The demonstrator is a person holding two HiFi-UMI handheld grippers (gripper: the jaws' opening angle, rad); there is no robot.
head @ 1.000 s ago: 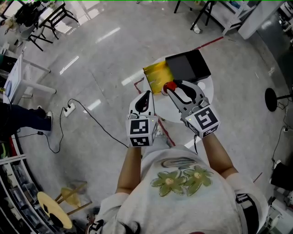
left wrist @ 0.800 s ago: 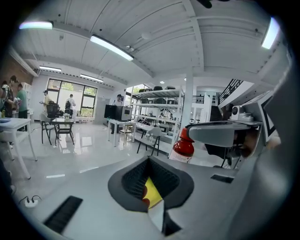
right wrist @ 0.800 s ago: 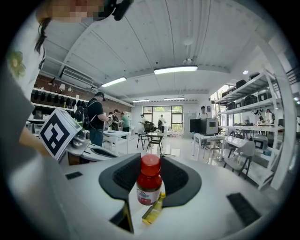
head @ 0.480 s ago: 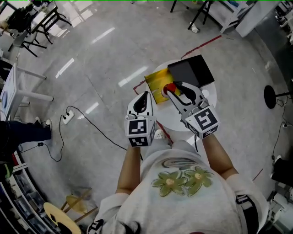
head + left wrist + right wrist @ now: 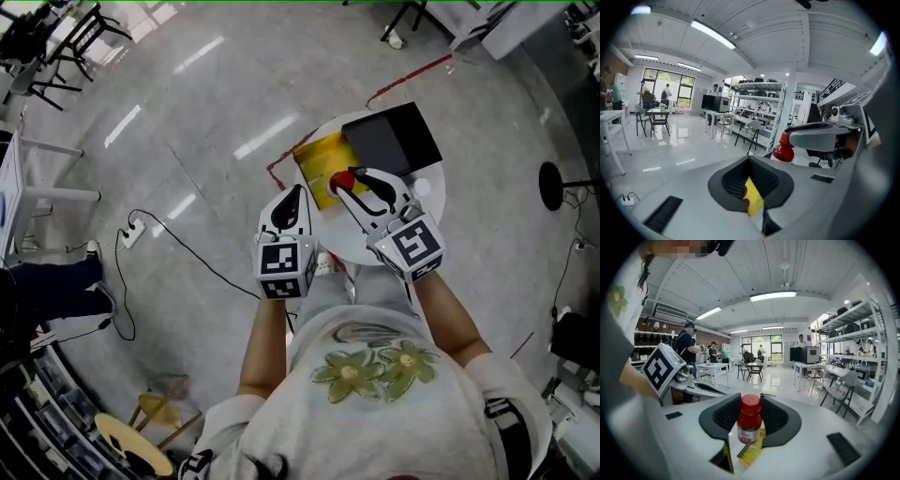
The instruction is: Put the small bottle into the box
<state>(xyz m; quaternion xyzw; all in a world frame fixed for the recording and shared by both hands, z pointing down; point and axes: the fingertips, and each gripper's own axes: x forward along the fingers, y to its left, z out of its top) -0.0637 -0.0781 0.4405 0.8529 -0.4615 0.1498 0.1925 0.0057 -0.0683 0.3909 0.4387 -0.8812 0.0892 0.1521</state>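
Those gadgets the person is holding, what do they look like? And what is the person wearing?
Two light grey plastic tools, the left gripper and the right gripper. Each has two long tapered jaws lined with black ribbed pads and, at its rear, a white cube with black square markers. The person wears a white short-sleeved T-shirt printed with green flowers.

On my feed, the small bottle [image 5: 749, 423] looks like glossy dark-red plastic, with a smooth red cap and a paper-like label. The right claw [image 5: 750, 416] has matt black ribbed pads and a smooth, matt grey plastic shell. The left claw [image 5: 750, 185] has the same finish. Beside the bottle, the box [image 5: 322, 167] is shiny yellow and the black panel [image 5: 392, 139] is matt. Under the bottle, the worktop [image 5: 427, 195] is smooth white. Beyond it, the floor [image 5: 206, 112] is polished grey and mirrors the lights.
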